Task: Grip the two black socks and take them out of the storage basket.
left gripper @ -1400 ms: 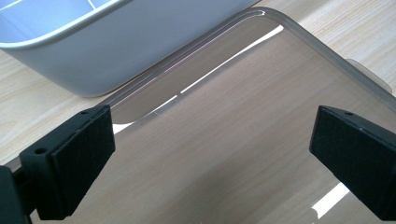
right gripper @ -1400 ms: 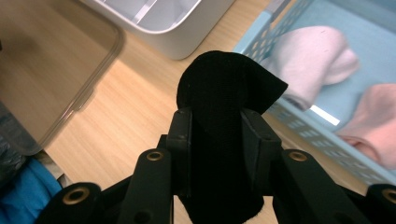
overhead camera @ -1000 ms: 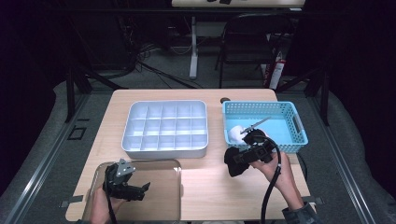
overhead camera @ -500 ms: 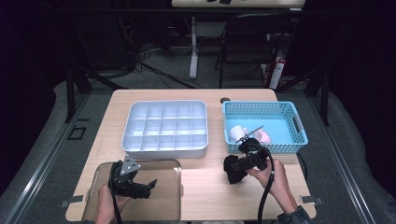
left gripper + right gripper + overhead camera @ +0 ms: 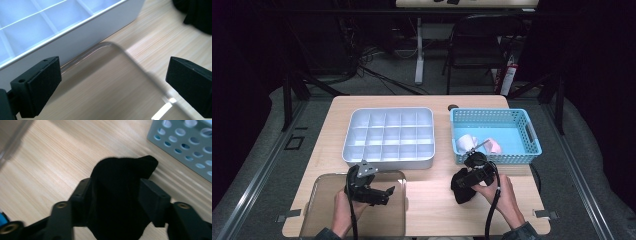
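Note:
A black cloth (image 5: 122,167) lies bunched on the wooden table (image 5: 432,200) in front of the blue basket (image 5: 532,135). My right gripper (image 5: 463,186) points down at the black cloth (image 5: 464,196). In the right gripper view its jaws (image 5: 115,192) have just been opening and stand on either side of the cloth, which still fills the gap. My left gripper (image 5: 387,195) hovers over the clear tray (image 5: 327,210). In the left gripper view its jaws (image 5: 112,75) are wide open with nothing between them, above the clear tray's rounded corner (image 5: 120,47).
A white compartment tray (image 5: 387,162) sits at the table's middle, its side wall (image 5: 75,37) close ahead of the left gripper. The blue basket holds a white item (image 5: 467,141) and a pink one (image 5: 494,146). Cables trail from both grippers toward the person.
The right gripper has come down from the basket's front edge to the table with the black cloth, and its jaws have widened. The left gripper has shifted right over the clear tray.

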